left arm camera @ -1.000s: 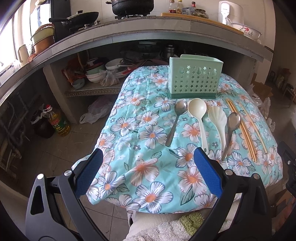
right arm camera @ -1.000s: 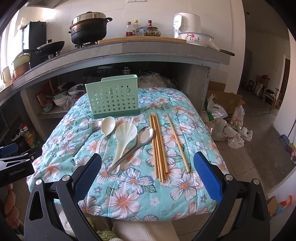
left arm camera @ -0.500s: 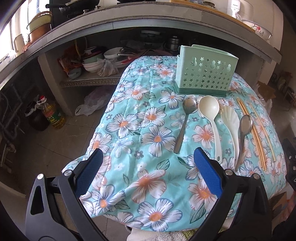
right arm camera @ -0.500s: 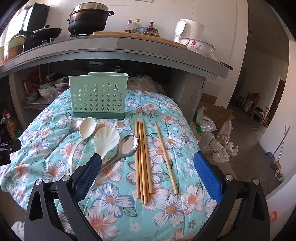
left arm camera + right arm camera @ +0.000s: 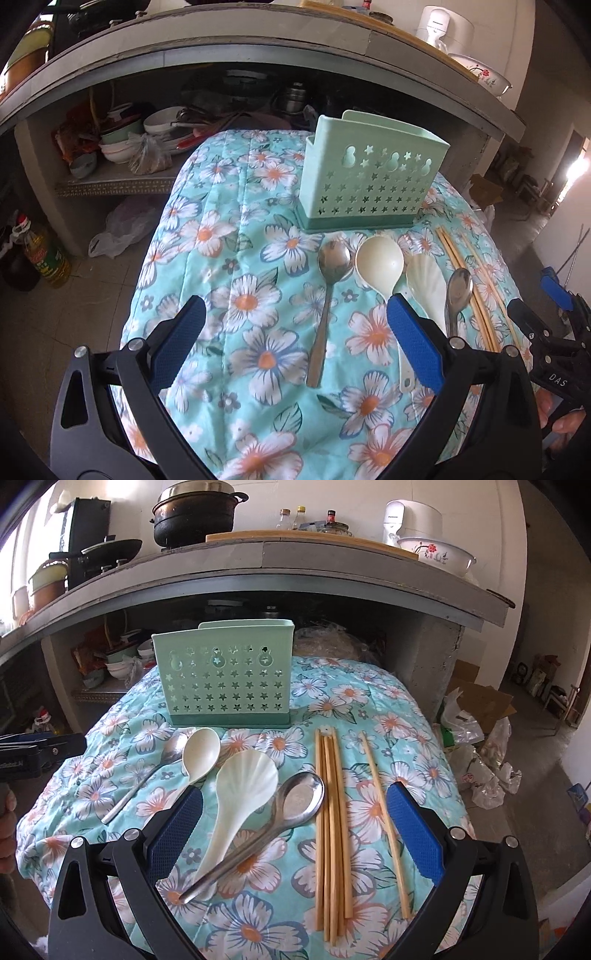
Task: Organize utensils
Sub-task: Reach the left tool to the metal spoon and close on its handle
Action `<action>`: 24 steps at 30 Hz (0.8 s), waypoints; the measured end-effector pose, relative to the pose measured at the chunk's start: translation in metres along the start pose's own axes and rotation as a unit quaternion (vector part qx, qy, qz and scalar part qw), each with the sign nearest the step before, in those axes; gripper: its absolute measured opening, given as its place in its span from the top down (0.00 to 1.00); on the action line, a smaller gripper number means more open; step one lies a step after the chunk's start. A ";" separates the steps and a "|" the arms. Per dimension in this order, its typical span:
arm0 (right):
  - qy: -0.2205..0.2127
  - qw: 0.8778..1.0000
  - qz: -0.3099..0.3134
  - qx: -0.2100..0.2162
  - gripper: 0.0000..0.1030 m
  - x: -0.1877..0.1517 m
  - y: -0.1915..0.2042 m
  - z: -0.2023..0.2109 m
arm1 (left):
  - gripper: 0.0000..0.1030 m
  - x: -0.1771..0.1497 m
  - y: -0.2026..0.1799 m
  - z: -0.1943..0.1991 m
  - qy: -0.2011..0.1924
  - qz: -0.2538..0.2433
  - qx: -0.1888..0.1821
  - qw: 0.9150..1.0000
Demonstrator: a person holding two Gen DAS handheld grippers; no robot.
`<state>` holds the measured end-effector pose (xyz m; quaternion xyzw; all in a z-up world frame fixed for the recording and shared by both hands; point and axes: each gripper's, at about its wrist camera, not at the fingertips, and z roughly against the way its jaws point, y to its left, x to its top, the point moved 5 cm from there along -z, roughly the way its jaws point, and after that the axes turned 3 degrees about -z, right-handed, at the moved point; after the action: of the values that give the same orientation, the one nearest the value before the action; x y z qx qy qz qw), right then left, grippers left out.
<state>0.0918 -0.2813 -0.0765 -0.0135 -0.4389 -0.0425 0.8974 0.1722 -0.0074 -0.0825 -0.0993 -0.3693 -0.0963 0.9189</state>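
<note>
A mint green utensil holder (image 5: 373,184) (image 5: 227,675) stands upright at the far end of a floral cloth (image 5: 258,295). In front of it lie a steel spoon (image 5: 328,291) (image 5: 147,779), a cream spoon (image 5: 380,264) (image 5: 201,755), a shell-shaped white spoon (image 5: 424,284) (image 5: 240,794), a second steel spoon (image 5: 458,291) (image 5: 280,816) and several wooden chopsticks (image 5: 469,280) (image 5: 332,823). My left gripper (image 5: 295,347) is open and empty, low over the first steel spoon's handle. My right gripper (image 5: 295,830) is open and empty, over the second steel spoon and the chopsticks.
A concrete counter (image 5: 258,565) with a black pot (image 5: 195,513), bottles and a bowl (image 5: 436,554) overhangs the far end. Bowls and pans (image 5: 140,140) sit on the shelf below. An oil bottle (image 5: 40,254) stands on the floor at left; bags and boxes (image 5: 476,716) lie at right.
Both grippers have moved forward and down toward the utensils; the holder and spoons appear larger. Both stay open and empty. The utensils have not moved.
</note>
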 end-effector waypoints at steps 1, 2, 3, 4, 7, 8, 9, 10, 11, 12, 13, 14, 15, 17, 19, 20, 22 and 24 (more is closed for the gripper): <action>0.001 1.000 -0.003 0.008 0.06 0.001 0.001 -0.002 | 0.08 0.006 -0.002 -0.005 -0.002 -0.009 -0.005 1.000; 0.002 1.000 -0.007 0.021 0.06 0.003 0.001 -0.005 | 0.08 0.013 -0.005 -0.011 -0.002 -0.017 -0.014 1.000; 0.004 0.999 -0.013 0.029 0.06 0.004 0.001 -0.007 | 0.08 0.018 -0.006 -0.019 0.002 -0.024 -0.022 0.999; 0.008 0.999 -0.021 0.034 0.06 0.006 0.000 -0.009 | 0.08 0.024 -0.008 -0.026 0.006 -0.029 -0.030 0.999; 0.026 0.997 -0.045 0.059 0.06 0.007 -0.004 -0.017 | 0.08 0.036 -0.012 -0.049 0.021 -0.046 -0.059 0.997; 0.032 0.996 -0.053 0.065 0.06 0.006 -0.006 -0.019 | 0.08 0.039 -0.014 -0.057 0.029 -0.050 -0.073 0.996; 0.038 0.995 -0.063 0.070 0.06 0.006 -0.009 -0.022 | 0.08 0.042 -0.015 -0.064 0.036 -0.053 -0.080 0.995; 0.043 0.994 -0.072 0.074 0.06 0.006 -0.012 -0.025 | 0.08 0.044 -0.017 -0.072 0.043 -0.059 -0.091 0.993; 0.050 0.992 -0.081 0.078 0.06 0.005 -0.014 -0.028 | 0.08 0.044 -0.019 -0.079 0.055 -0.066 -0.106 0.991; 0.056 0.991 -0.088 0.081 0.06 0.005 -0.017 -0.031 | 0.10 0.045 -0.021 -0.087 0.064 -0.069 -0.111 0.989; 0.062 0.990 -0.096 0.085 0.06 0.004 -0.019 -0.034 | 0.17 0.047 -0.021 -0.094 0.073 -0.073 -0.114 0.988; 0.068 0.988 -0.101 0.091 0.06 0.003 -0.020 -0.036 | 0.22 0.047 -0.022 -0.099 0.083 -0.075 -0.124 0.986; 0.072 0.987 -0.105 0.094 0.06 0.002 -0.022 -0.038 | 0.27 0.047 -0.022 -0.106 0.093 -0.075 -0.132 0.984; 0.078 0.986 -0.110 0.098 0.06 0.000 -0.024 -0.042 | 0.35 0.048 -0.021 -0.116 0.109 -0.073 -0.148 0.980; 0.084 0.985 -0.112 0.101 0.06 -0.001 -0.025 -0.046 | 0.46 0.048 -0.022 -0.125 0.122 -0.076 -0.162 0.976; 0.086 0.985 -0.113 0.102 0.06 -0.001 -0.025 -0.047 | 0.48 0.048 -0.022 -0.128 0.127 -0.079 -0.169 0.974; 0.089 0.984 -0.115 0.104 0.06 -0.001 -0.027 -0.050 | 0.55 0.046 -0.023 -0.136 0.140 -0.086 -0.181 0.970; 0.091 0.984 -0.116 0.104 0.06 0.000 -0.028 -0.052 | 0.58 0.044 -0.022 -0.146 0.151 -0.092 -0.177 0.968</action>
<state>0.1303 -0.3119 -0.1093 0.1343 -0.3565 -0.1012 0.9190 0.2940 -0.0703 -0.1525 -0.2102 -0.2106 -0.2578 0.9192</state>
